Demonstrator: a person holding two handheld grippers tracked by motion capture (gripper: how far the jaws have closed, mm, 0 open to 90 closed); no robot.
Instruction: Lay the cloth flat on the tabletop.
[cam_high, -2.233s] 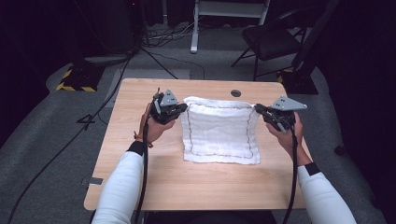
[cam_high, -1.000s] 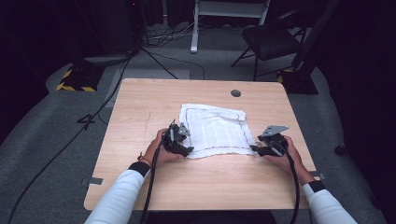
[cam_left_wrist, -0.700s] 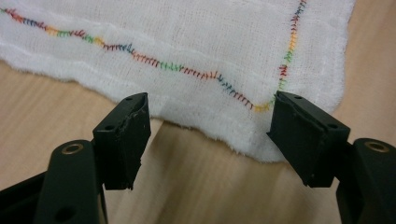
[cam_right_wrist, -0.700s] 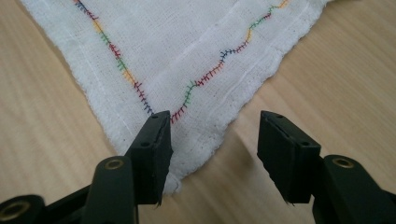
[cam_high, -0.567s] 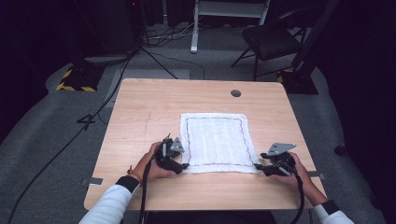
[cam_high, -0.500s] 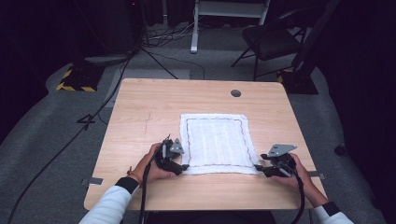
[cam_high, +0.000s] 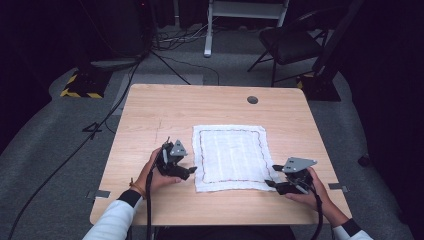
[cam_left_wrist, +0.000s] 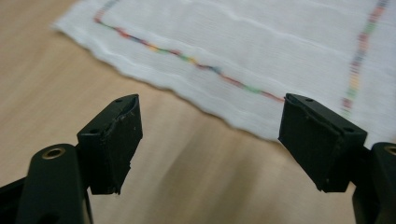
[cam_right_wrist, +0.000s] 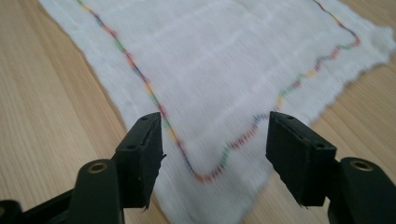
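A white cloth (cam_high: 231, 157) with a many-coloured stitched border lies spread flat on the wooden table (cam_high: 165, 115). My left gripper (cam_high: 192, 171) sits at the cloth's near left corner. In the left gripper view the cloth (cam_left_wrist: 261, 46) lies just beyond my left gripper (cam_left_wrist: 210, 140), whose jaws have just been opening and hold nothing. My right gripper (cam_high: 272, 176) is at the near right corner. Its jaws have also just been opening. In the right gripper view the cloth's corner (cam_right_wrist: 224, 70) lies loose on the wood under my right gripper (cam_right_wrist: 215, 154), unpinched.
A round cable hole (cam_high: 252, 99) sits near the table's far edge. Behind the table are a dark chair (cam_high: 295, 45), a white stand (cam_high: 245, 10), floor cables and a yellow-and-black striped block (cam_high: 80, 87). Bare wood surrounds the cloth on all sides.
Both grippers drew the cloth's upper layer from the far side toward the near edge, so it now lies flat. They have since let go and edged outward from the corners.
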